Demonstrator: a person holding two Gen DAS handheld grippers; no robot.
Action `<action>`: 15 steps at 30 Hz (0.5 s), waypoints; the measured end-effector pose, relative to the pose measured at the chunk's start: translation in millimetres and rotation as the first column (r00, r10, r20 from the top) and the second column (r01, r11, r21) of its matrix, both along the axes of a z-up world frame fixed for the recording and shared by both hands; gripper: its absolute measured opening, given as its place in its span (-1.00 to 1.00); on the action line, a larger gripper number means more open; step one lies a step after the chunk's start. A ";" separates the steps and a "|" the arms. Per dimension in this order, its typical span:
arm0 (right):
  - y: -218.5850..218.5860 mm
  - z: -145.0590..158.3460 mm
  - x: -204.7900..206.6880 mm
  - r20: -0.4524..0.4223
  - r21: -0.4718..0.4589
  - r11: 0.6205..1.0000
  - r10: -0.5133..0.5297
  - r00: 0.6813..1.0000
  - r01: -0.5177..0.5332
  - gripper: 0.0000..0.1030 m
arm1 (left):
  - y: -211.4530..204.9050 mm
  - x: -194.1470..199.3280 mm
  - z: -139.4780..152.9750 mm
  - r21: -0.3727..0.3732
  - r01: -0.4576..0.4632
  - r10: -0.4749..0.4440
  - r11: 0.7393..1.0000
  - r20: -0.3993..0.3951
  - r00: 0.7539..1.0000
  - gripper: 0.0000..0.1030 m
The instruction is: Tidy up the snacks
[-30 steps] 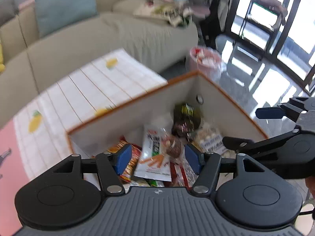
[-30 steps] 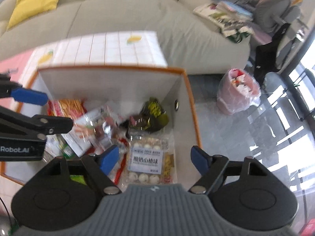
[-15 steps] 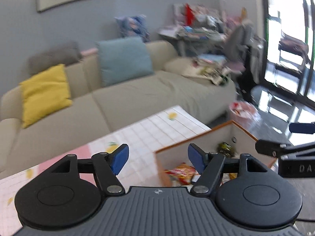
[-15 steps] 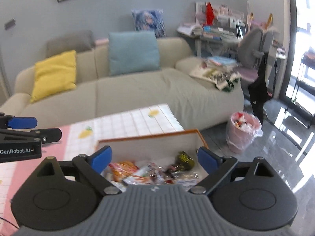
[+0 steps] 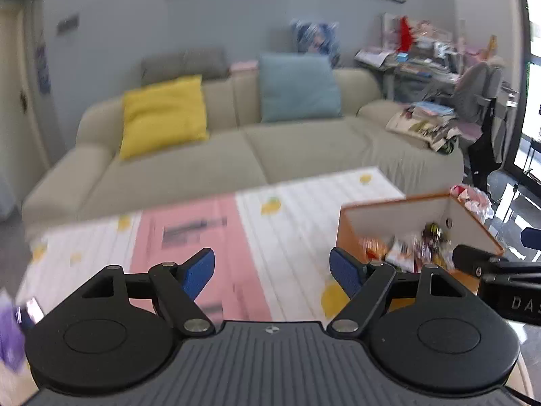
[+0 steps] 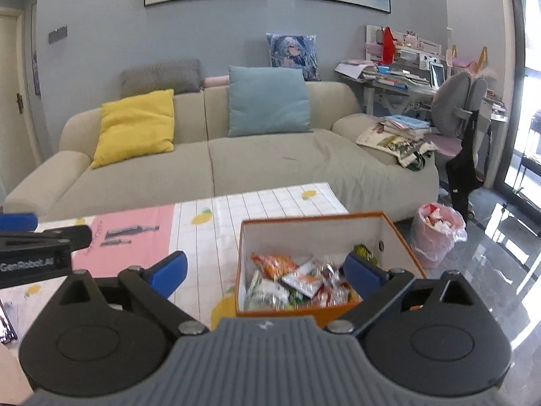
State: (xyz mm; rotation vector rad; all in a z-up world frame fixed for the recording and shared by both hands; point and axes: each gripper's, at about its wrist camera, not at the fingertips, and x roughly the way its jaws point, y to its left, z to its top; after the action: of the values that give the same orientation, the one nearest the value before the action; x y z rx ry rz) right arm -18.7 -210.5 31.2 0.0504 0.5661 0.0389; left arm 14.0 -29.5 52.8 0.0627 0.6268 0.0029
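Note:
An orange box with white inner walls (image 6: 311, 233) stands at the right end of the table and holds several snack packets (image 6: 301, 280). It also shows in the left wrist view (image 5: 399, 216). My right gripper (image 6: 267, 272) is open and empty, raised just in front of the box. My left gripper (image 5: 272, 272) is open and empty, to the left of the box over the pink and white tablecloth (image 5: 209, 237). The left gripper shows at the left edge of the right wrist view (image 6: 44, 237).
A beige sofa (image 6: 236, 162) with a yellow cushion (image 6: 135, 125) and a blue cushion (image 6: 268, 101) stands behind the table. A pink-bagged waste bin (image 6: 438, 233) sits on the glossy floor right of the box. A cluttered desk and grey chair (image 6: 456, 108) stand at the right.
Both grippers have lifted up and back from inside the box. The views tilted from looking down at the snacks to looking across the room. The left gripper has swung to the left.

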 end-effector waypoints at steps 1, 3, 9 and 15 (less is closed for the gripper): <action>1.3 -2.8 -2.5 -0.007 -0.003 1.000 -0.010 1.000 0.010 0.88 | 2.4 -1.7 -5.7 -0.002 -0.017 0.017 1.000 -0.029 0.999 0.76; 5.5 -9.2 -8.8 -0.027 -0.006 1.000 -0.019 0.999 0.019 0.88 | 8.3 -10.4 -12.9 0.007 -0.042 0.043 0.999 -0.070 0.997 0.76; 19.4 -29.3 -21.1 -0.081 -0.034 0.999 -0.010 0.997 0.007 0.88 | 17.2 -29.3 -29.7 0.017 -0.101 0.102 0.995 -0.123 0.987 0.76; 23.0 -42.7 -22.0 -0.129 -0.032 0.999 -0.009 0.992 0.004 0.88 | 16.2 -35.2 -45.6 0.035 -0.104 0.108 0.994 -0.179 0.978 0.76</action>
State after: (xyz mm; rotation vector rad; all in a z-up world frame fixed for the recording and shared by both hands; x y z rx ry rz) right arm -40.7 -187.5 -11.4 0.0236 0.6957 0.0203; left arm -21.2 -13.4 7.2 0.0547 0.8110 0.1094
